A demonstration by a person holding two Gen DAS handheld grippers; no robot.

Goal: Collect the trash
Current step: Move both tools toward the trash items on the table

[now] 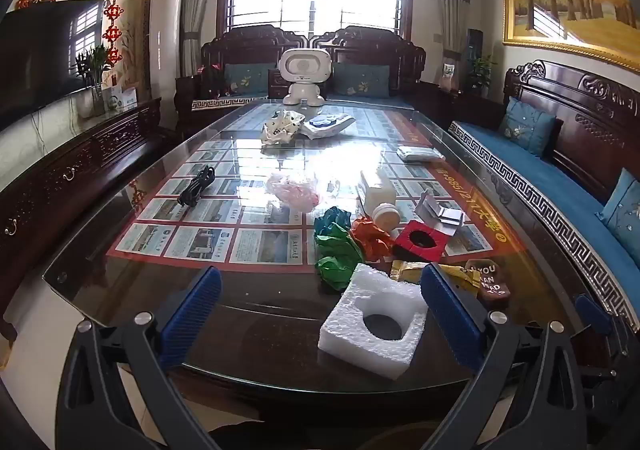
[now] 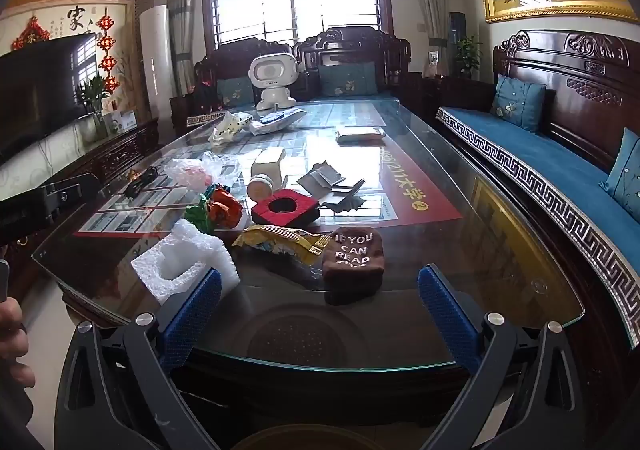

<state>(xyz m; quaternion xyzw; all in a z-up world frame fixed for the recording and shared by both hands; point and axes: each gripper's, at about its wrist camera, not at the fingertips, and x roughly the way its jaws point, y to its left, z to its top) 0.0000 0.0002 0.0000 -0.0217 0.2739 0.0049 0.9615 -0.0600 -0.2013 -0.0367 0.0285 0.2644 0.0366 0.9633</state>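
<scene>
I stand at the near end of the long glass-topped desk (image 1: 120, 290), and as far as I can judge, collecting the trash has not begun: nothing is in either grip and the litter all lies on the glass.

The biggest piece is the white foam block (image 1: 374, 324) with a round hole, at the near edge, lying between the spread jaws of my left hand-held gripper (image 1: 320, 314), which touches nothing. Beyond it sit crumpled green paper (image 1: 338, 254), an orange wad (image 1: 370, 236) and a red foam block (image 1: 420, 240), close together. A yellow snack wrapper (image 2: 280, 242) lies just beside a brown sock (image 2: 354, 256) with white lettering, which sits ahead of my right hand-held gripper (image 2: 320, 314); its jaws also stand wide apart and empty.

Further up the desk are grey card pieces (image 2: 328, 182), a pale bottle (image 1: 378, 194) on its side, a clear plastic bag (image 1: 294, 192), and at the far end more bags (image 1: 282, 126) and packets (image 1: 418, 153). A black cable (image 1: 196, 186) and a white robot toy (image 1: 306, 76) probably are not trash.

I see no bin or bag to collect into in either view. Everything is left to do; the white foam block looks the nearest first pick.
</scene>
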